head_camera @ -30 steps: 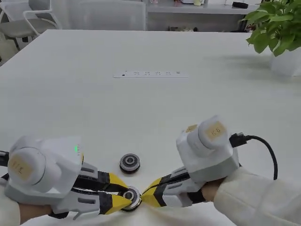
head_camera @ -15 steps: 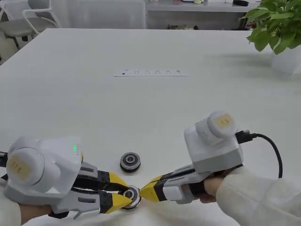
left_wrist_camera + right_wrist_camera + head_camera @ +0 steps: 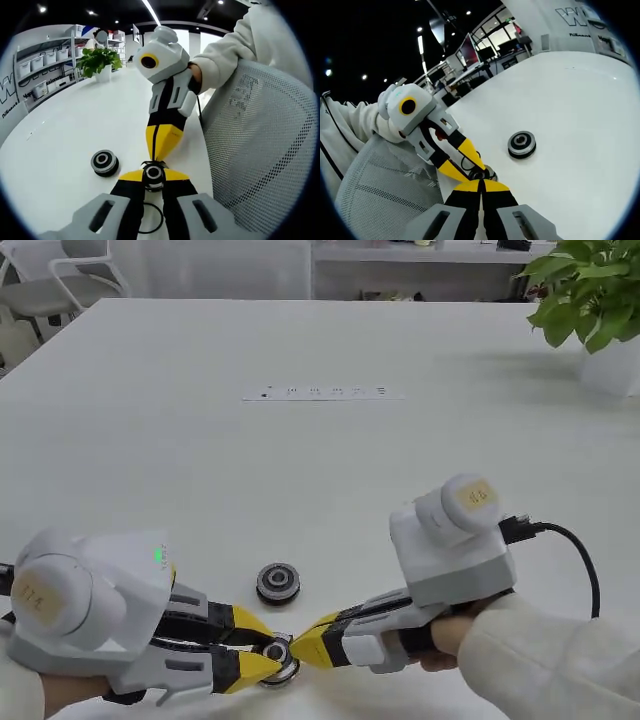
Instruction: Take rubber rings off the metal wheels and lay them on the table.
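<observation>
Head view: above and behind the loose wheel [image 3: 277, 583], looking forward and down. Gripper views: low and close beside that wheel, facing each other from opposite sides. Shared by all three: that wheel and the held wheel [image 3: 153, 174].

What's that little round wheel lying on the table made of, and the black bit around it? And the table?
Wheel: its silvery, shiny middle looks like metal.
Black band around it: dull and dark, likely rubber.
Table: white, smooth, matt top; perhaps laminate or painted board, hard to tell.
</observation>
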A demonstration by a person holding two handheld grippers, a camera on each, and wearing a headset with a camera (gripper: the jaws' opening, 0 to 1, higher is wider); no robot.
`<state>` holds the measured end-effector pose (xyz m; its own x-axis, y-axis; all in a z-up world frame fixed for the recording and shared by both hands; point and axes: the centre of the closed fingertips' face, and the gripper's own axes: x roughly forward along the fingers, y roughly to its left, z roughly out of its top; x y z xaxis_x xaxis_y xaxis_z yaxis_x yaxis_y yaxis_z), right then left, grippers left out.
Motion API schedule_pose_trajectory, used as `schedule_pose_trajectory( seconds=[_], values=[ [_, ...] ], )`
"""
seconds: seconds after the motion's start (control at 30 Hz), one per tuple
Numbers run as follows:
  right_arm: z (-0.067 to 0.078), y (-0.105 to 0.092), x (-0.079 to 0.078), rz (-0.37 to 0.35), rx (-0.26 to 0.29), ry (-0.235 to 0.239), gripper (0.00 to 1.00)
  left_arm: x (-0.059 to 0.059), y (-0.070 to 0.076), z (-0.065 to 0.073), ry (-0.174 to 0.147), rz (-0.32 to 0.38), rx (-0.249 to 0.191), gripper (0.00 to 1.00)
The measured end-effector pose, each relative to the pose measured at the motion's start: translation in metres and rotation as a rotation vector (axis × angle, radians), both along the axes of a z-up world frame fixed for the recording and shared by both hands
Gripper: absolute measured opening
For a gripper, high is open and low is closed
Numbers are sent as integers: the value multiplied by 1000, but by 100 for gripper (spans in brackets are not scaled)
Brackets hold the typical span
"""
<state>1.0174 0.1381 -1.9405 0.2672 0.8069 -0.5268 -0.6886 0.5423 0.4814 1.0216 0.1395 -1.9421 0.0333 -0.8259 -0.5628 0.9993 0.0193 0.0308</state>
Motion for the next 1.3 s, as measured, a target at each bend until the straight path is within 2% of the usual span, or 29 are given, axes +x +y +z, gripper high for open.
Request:
schedule_pose_trajectory(
  seconds=[0.3, 0.43, 0.5, 0.57, 0.67, 0.77, 0.87, 0.97, 1.1, 1.17, 1.23, 1.3],
  values=[
    [2, 2, 0, 14, 10, -23, 0, 0, 0, 0, -1, 2, -4, 7],
    [7, 8, -1, 22, 50, -18, 0, 0, 0, 0, 0, 3, -5, 7],
    [13, 12, 0, 29, 71, -36, 0, 0, -1, 0, 0, 4, -6, 7],
    [10, 8, 5, 15, 24, -58, 0, 0, -1, 0, 3, 7, -6, 7],
    [4, 4, 5, -1, 23, -38, 0, 0, -1, 0, 7, 6, -12, 7],
    [3, 2, 5, -7, 18, -38, 0, 0, -1, 1, 24, 5, -11, 8],
    [3, 2, 6, -11, 10, -42, 0, -2, 0, 2, 65, -11, -14, 13],
    [1, 2, 6, -8, -4, -48, 0, -2, 3, 5, 88, -10, -4, 15],
    [2, 1, 7, -9, -5, -52, 0, -5, 7, 18, 132, -20, -30, 21],
    [3, 1, 7, -10, -2, -54, 0, -8, 10, 23, 164, -23, -31, 29],
    [4, 2, 7, -12, 0, -55, 0, -10, 15, 28, 154, -28, -33, 39],
    [5, 2, 8, -15, 5, -56, 0, -8, 21, 35, 131, -27, -42, 46]
  ],
)
